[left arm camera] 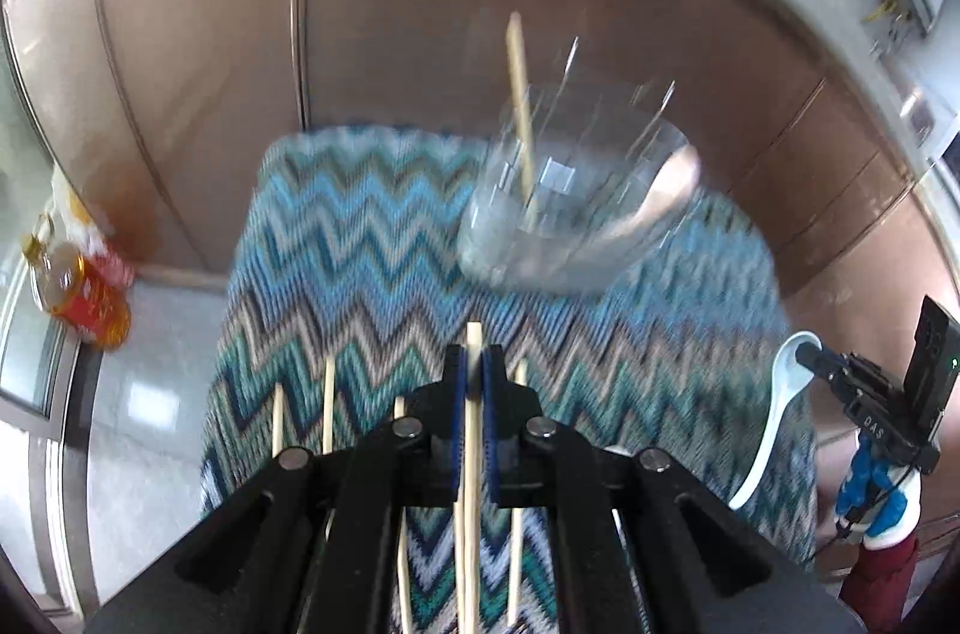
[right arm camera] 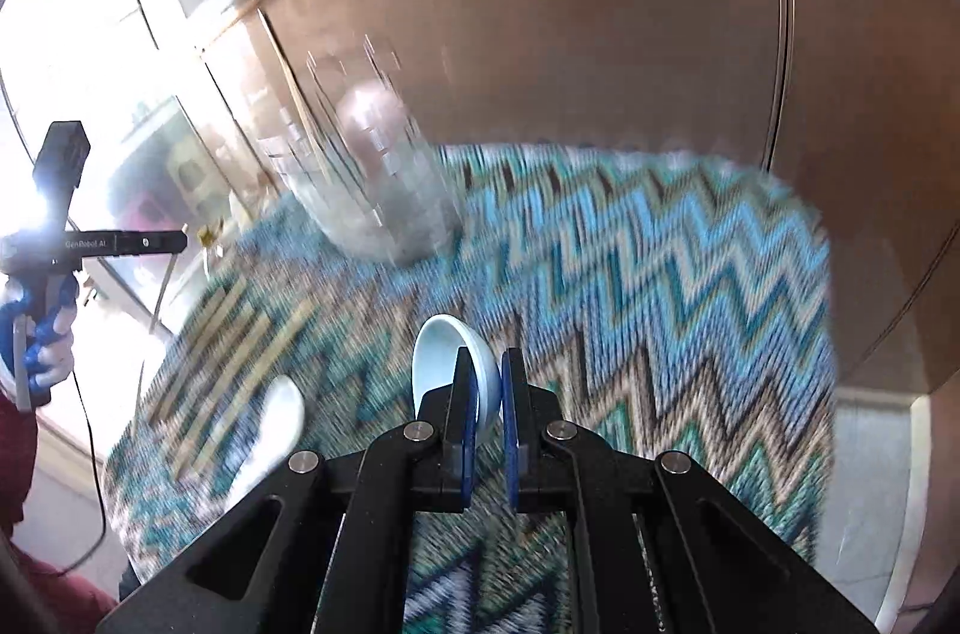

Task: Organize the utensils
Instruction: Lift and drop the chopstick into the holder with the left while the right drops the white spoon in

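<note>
The left gripper [left arm camera: 474, 364] has its two blue pads squeezed tight on one thin wooden chopstick [left arm camera: 473, 430], and the stick's flat tip pokes out just past the pads. The right gripper [right arm camera: 487, 370] is pinched nearly closed on a smooth white spoon [right arm camera: 447, 364]; the round scoop of the spoon stands up in front of its pads. Both grippers are black, with shiny round bolts on their arms. Under the left one, more pale chopsticks [left arm camera: 329, 406] lie flat, side by side, on a woven cloth [left arm camera: 336, 238] with zigzag stripes of blue, green, grey and white. A second white spoon [right arm camera: 273, 424] lies on the cloth beside those sticks. Farther back on the cloth stands a clear cup [left arm camera: 570, 214] with ridged sides. It looks blurry. One chopstick [left arm camera: 519, 106] stands inside it, leaning a little, and a silver spoon [left arm camera: 666, 190] rests in it too. Off to the left, on the pale shiny floor, is a bottle [left arm camera: 78, 292] of orange-brown drink with a red label. Behind it all is a smooth brown wall [left arm camera: 420, 4] made of big panels.
</note>
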Available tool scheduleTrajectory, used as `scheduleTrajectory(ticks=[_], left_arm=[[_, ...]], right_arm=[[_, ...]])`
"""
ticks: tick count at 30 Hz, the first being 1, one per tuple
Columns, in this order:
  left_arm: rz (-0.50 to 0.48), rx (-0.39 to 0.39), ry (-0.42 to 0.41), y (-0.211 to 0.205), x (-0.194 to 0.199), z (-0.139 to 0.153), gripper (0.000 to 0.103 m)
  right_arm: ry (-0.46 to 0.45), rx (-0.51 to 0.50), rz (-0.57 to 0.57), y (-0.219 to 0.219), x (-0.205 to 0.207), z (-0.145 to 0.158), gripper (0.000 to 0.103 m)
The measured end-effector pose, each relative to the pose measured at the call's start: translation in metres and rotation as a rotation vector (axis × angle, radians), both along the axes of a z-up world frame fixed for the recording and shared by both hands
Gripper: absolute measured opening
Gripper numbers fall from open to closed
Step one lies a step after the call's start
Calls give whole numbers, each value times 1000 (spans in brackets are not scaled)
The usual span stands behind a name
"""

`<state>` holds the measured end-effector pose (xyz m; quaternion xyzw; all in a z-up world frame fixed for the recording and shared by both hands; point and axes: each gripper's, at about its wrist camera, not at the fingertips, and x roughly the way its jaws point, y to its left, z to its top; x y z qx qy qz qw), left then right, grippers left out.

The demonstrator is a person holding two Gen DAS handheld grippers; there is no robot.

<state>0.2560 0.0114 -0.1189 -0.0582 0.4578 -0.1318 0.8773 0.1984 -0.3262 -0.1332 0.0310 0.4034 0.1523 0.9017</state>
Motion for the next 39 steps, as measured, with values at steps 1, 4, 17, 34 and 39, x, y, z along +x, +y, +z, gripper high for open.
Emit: scheduleTrajectory(ticks=[1, 4, 17, 34, 39], left_arm=[[4, -16, -50, 0, -2, 14, 5], [28, -73, -197, -2, -2, 58, 5], [274, -247, -702, -22, 54, 126, 5], [323, -146, -704, -38, 85, 48, 28], [317, -105, -741, -23, 56, 75, 32]], right_arm=[[-31, 2, 0, 4, 0, 11, 8], [-153, 16, -1, 25, 6, 51, 8], [-579, -146, -171, 112, 83, 97, 8], [-557, -183, -158, 121, 92, 27, 29], [-586, -180, -168, 119, 70, 49, 29]])
